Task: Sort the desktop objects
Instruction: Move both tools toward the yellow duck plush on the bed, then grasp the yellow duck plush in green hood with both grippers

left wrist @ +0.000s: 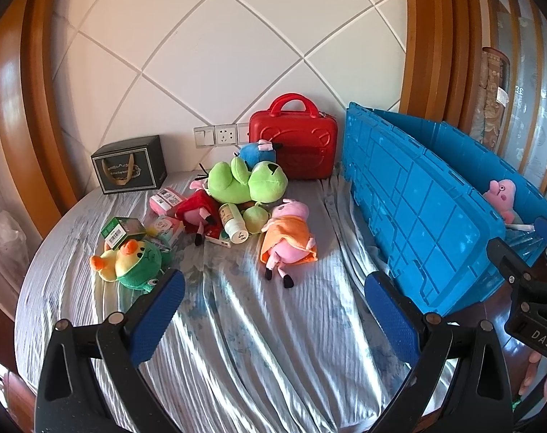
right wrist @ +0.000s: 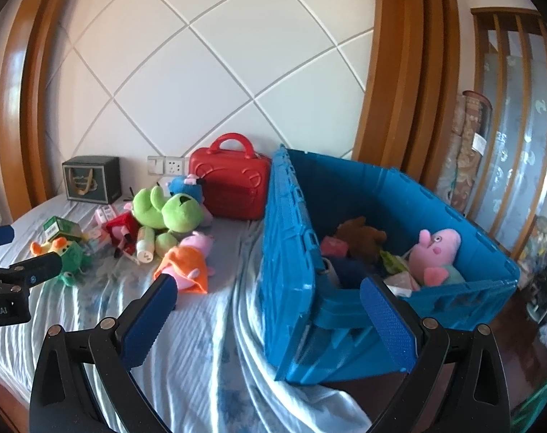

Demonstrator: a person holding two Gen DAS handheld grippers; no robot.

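Nearest you, both claws stand spread as wide as they go and hold nothing: the left claw hangs over bare striped cloth to the left of the blue crate, and the right claw sits at the crate's near corner. That fits a pause between picks, with the crate serving, I judge, as the drop point.

Just left of the crate lies the pig plush in the orange dress, alone on the bench and clear of the heap, so it looks the easiest next pick. Further left of the crate is the duck plush in a green frog hood. Beyond these the heap holds a white bottle on its side, a pig plush in red, small pink and green cartons with barcode stickers, and a big green plush with a blue plush behind it.

Inside the crate a pink pig plush and a brown plush already lie, so sorting is under way.

Farthest, against the wall left of the crate, stand a red case and a dark gift box; its gold lettering is too small to read. The right claw's body shows "DAS", the left's "bot.AI".
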